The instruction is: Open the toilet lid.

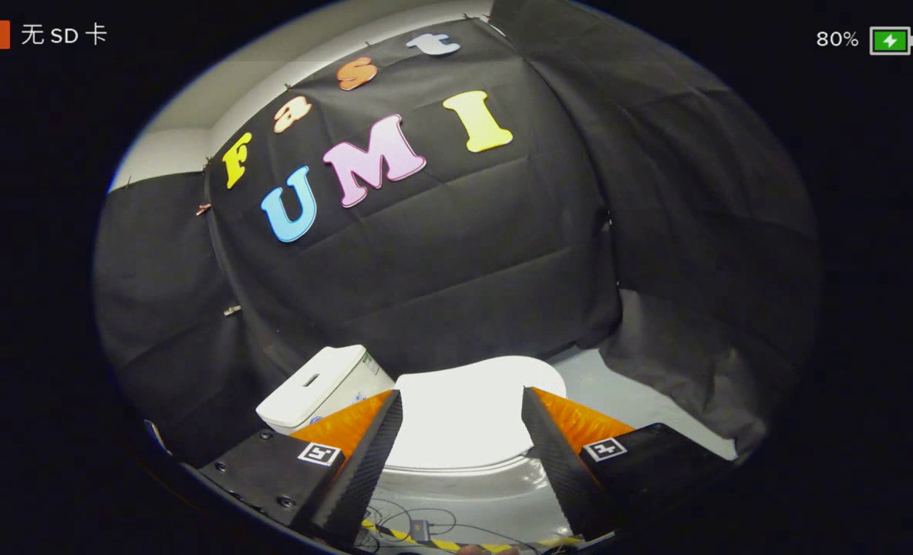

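jaws parted, nothing between | toilet lid (464, 408) ahead | tank (321, 385) beside it

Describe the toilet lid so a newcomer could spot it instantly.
Start at the black cloth wall; below it stands a white ceramic toilet with a boxy cistern. The closed, flat, glossy white oval toilet lid lies beside the cistern, seen between the open gripper jaws, untouched.
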{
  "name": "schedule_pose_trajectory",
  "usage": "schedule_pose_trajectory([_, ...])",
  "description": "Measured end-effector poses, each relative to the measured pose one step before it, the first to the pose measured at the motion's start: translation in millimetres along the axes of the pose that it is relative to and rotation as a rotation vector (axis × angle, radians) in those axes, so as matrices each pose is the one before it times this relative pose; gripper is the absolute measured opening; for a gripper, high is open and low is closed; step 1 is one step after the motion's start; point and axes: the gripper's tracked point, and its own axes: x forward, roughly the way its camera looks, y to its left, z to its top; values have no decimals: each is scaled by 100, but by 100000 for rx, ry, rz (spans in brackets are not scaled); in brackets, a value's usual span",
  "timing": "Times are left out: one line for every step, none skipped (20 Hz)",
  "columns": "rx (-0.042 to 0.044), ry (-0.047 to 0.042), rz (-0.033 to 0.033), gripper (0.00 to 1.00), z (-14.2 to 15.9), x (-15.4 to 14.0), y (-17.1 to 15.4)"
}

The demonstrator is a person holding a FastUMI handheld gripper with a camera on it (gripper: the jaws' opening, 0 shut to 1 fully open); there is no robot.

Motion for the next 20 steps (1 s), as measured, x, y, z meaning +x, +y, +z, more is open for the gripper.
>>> schedule_pose_trajectory([3049, 2485, 244, 98, -745, 361, -619])
schedule_pose_trajectory([2919, 2012, 194, 98, -388, 404, -688])
schedule_pose_trajectory([2845, 1679, 618, 98, -410, 353, -506])
schedule_pose_trajectory([2679, 1447, 538, 98, -296, 435, -471])
schedule_pose_trajectory([2616, 1514, 84, 98, -461, 411, -662])
schedule_pose_trajectory([3095, 1110, 113, 98, -352, 365, -602])
schedule_pose_trajectory([3114, 988, -65, 98, -364, 400, -675])
schedule_pose_trajectory([3439, 1600, -540, 98, -498, 659, -805])
schedule_pose_trajectory([2653, 1282, -84, 98, -445, 490, -693])
schedule_pose_trajectory([2248, 1184, 151, 98, -355, 605, -522])
schedule_pose_trajectory([1310, 1569, -52, 98, -778, 620, -573])
schedule_pose_trajectory([926, 2237, -368, 98, -556, 631, -720])
schedule_pose_trajectory([1403, 1812, -239, 98, -516, 628, -736])
schedule_pose_trajectory([1684, 1092, -1038, 98, -180, 700, -972])
schedule_pose_trajectory([2113, 853, -1257, 98, -35, 635, -1207])
schedule_pose_trajectory([2831, 561, -1108, 98, 97, 494, -1225])
schedule_pose_trajectory([2957, 1080, -1031, 98, -140, 404, -1166])
schedule_pose_trajectory([2257, 1034, -1578, 98, -320, 540, -1290])
schedule_pose_trajectory([2006, 633, -1451, 98, -181, 651, -1065])
schedule_pose_trajectory([1918, 684, -922, 98, -35, 648, -849])
